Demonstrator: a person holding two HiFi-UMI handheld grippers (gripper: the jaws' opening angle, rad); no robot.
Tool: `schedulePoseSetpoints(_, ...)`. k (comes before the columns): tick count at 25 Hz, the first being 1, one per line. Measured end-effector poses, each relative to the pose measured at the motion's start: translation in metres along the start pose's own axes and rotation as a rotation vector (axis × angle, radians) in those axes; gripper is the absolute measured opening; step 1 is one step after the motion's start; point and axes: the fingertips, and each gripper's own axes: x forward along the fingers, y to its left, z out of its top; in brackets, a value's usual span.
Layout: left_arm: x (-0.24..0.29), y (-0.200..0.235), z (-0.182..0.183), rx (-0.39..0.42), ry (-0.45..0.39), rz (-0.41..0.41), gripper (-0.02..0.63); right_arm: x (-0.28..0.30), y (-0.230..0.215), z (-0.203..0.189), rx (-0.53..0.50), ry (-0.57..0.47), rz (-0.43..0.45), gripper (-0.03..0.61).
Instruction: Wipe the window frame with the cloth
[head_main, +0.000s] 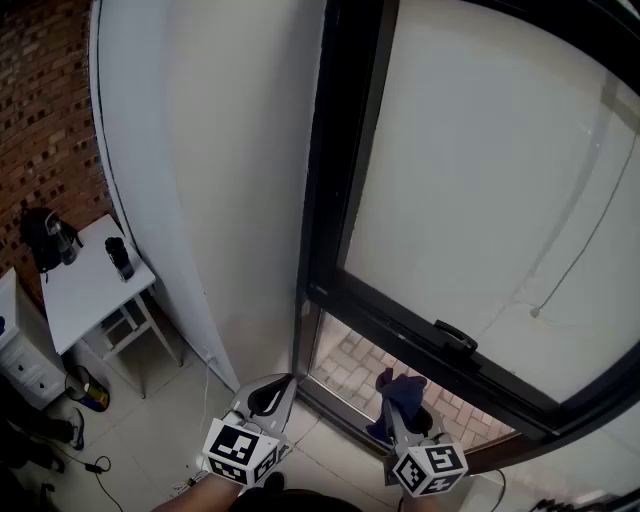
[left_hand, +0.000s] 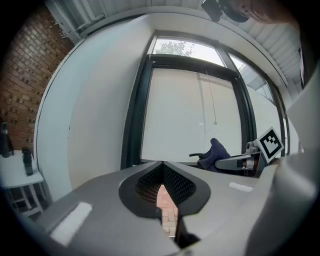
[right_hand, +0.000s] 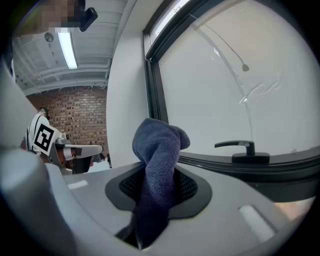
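The left grey two-jaw gripper (head_main: 283, 383) was held low, pointing forward, its jaws closed tip to tip on nothing. Beside it, the right grey gripper (head_main: 400, 408) pinched a dark blue terry cloth (right_hand: 157, 150), apparently tilted slightly upward.

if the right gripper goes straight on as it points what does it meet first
Likely the lower bar of the window frame, left of the handle, with the cloth in the right gripper touching first; depth is unclear.

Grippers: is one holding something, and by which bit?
The right gripper pinches the blue cloth around its middle, a bunched end poking up above the jaws. The left gripper is shut on nothing.
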Motion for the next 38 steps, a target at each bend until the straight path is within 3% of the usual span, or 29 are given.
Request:
schedulePoseSetpoints(22,0.031,0.077,0.007,-0.014,0.006,-0.020,-0.006,0.102,0.056,0.008,-0.023,0.045,0.013,0.118)
schedulePoseSetpoints(34,0.094,0.106,-0.013,-0.003,0.077,0.096,-0.006,0.207,0.048,-0.005,-0.019,0.122,0.169,0.118)
schedulePoseSetpoints(38,0.113,0.120,-0.018,-0.035,0.081,0.121,-0.006,0.245,0.047,-0.015,-0.032,0.157,0.226,0.118)
